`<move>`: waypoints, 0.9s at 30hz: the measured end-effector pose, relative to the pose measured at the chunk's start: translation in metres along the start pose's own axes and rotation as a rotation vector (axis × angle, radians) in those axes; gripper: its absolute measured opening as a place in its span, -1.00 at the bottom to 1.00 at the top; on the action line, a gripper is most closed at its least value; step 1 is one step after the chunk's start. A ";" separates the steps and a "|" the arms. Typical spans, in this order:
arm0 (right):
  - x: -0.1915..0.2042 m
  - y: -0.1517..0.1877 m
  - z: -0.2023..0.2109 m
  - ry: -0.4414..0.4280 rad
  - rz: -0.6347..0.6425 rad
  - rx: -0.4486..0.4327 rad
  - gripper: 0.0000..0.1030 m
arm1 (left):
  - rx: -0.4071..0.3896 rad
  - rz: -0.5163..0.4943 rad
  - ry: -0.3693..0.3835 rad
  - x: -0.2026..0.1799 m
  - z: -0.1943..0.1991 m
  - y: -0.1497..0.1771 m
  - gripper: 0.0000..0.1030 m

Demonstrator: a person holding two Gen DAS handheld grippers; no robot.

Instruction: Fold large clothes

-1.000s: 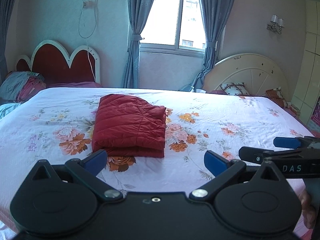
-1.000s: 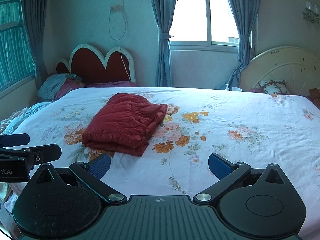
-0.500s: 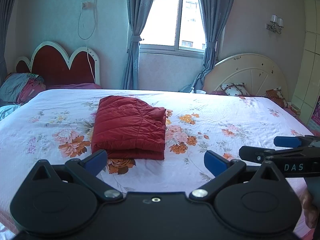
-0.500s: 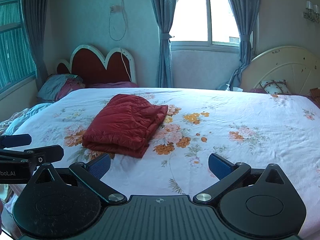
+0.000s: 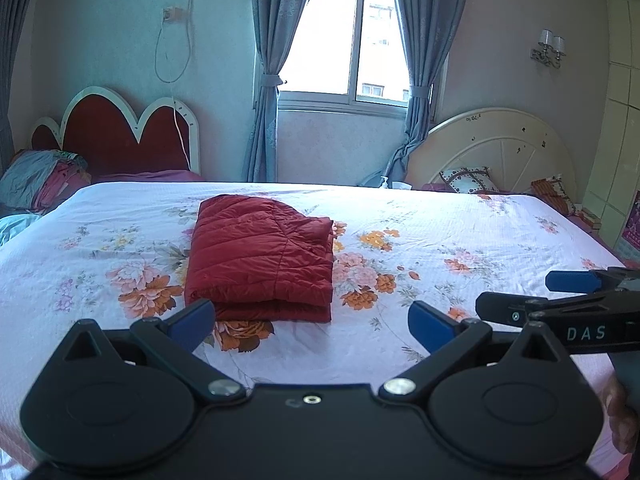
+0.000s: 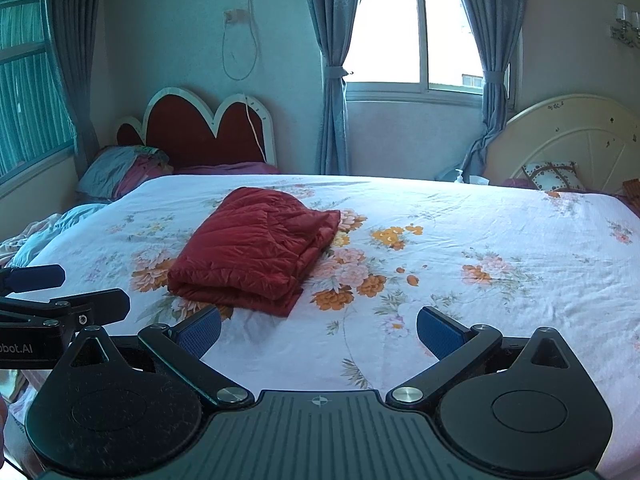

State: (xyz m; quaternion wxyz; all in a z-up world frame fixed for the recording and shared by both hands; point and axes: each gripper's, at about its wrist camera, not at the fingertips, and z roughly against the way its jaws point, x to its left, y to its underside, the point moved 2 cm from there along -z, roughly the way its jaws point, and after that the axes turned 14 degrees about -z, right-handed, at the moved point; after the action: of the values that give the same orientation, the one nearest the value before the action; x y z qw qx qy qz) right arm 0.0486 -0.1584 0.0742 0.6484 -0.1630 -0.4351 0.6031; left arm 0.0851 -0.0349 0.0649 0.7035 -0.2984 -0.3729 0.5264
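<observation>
A dark red quilted jacket [image 5: 262, 260] lies folded into a thick rectangle on the floral bedsheet [image 5: 460, 240]. It also shows in the right wrist view [image 6: 252, 252]. My left gripper [image 5: 310, 322] is open and empty, hanging above the near bed edge just short of the jacket. My right gripper [image 6: 318, 330] is open and empty, above the sheet to the right of the jacket. Each gripper shows at the edge of the other's view: the right one [image 5: 560, 300] and the left one [image 6: 48, 292].
A red heart-shaped headboard [image 5: 116, 136] and a pile of bedding [image 5: 44, 180] stand at the back left. A cream round headboard [image 5: 496, 152] with a cushion is at the back right. A window with grey curtains [image 5: 348, 40] is behind the bed. White cupboards [image 5: 616, 120] line the right wall.
Both grippers have drawn back and risen slightly, so the jacket sits a little farther off in both views. The jacket has not moved and both grippers stay open.
</observation>
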 end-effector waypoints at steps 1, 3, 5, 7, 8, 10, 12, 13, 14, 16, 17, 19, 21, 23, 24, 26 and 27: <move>0.000 0.000 0.000 0.000 0.002 0.001 0.99 | 0.000 0.000 0.000 0.001 0.000 0.000 0.99; 0.000 0.000 -0.001 0.001 0.003 0.002 0.99 | -0.001 -0.001 0.000 0.000 0.000 0.000 0.99; -0.001 0.000 -0.001 0.002 0.002 0.002 0.99 | -0.002 -0.002 -0.002 0.000 0.000 0.000 0.99; 0.000 -0.001 -0.001 0.004 0.001 0.001 0.99 | -0.004 -0.002 -0.001 0.001 0.000 0.001 0.99; 0.000 -0.001 -0.001 0.005 0.001 -0.001 0.99 | -0.004 -0.002 -0.001 0.001 0.000 0.001 0.99; 0.001 -0.001 -0.002 0.007 0.001 -0.004 0.99 | -0.003 -0.006 0.000 0.001 0.000 0.001 0.99; 0.002 -0.002 -0.003 0.007 0.002 -0.006 0.99 | -0.003 -0.006 0.000 0.001 0.000 0.001 0.99; 0.002 -0.002 -0.003 0.008 0.003 -0.006 0.99 | -0.003 -0.006 0.000 0.001 0.000 0.001 0.99; 0.002 -0.002 -0.003 0.008 0.004 -0.007 0.99 | -0.004 -0.006 -0.001 0.001 0.000 0.001 0.99; 0.003 -0.002 -0.004 0.007 0.005 -0.006 0.99 | -0.005 -0.007 -0.001 0.002 -0.001 0.000 0.99; 0.003 -0.002 -0.004 0.007 0.005 -0.007 0.99 | -0.005 -0.008 -0.002 0.002 -0.001 0.000 0.99; 0.004 -0.003 -0.004 0.006 0.007 -0.005 0.99 | -0.004 -0.007 -0.002 0.004 -0.002 -0.001 0.99; 0.005 -0.004 -0.005 0.005 0.007 -0.005 0.99 | -0.003 -0.005 -0.003 0.004 -0.002 0.000 0.99; 0.005 -0.004 -0.005 0.005 0.007 -0.005 0.99 | -0.005 -0.005 -0.002 0.005 -0.003 -0.001 0.99; 0.005 -0.004 -0.005 0.005 0.007 -0.005 0.99 | -0.004 -0.006 -0.002 0.005 -0.003 -0.001 0.99; 0.005 -0.004 -0.005 0.006 0.008 -0.005 0.99 | -0.004 -0.006 -0.002 0.005 -0.003 -0.001 0.99; 0.005 -0.004 -0.005 0.006 0.008 -0.006 0.99 | -0.004 -0.006 -0.002 0.005 -0.003 -0.001 0.99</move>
State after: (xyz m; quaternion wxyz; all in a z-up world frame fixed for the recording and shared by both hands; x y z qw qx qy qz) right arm 0.0543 -0.1532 0.0760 0.6467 -0.1682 -0.4344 0.6039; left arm 0.0890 -0.0301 0.0653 0.7040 -0.2982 -0.3758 0.5238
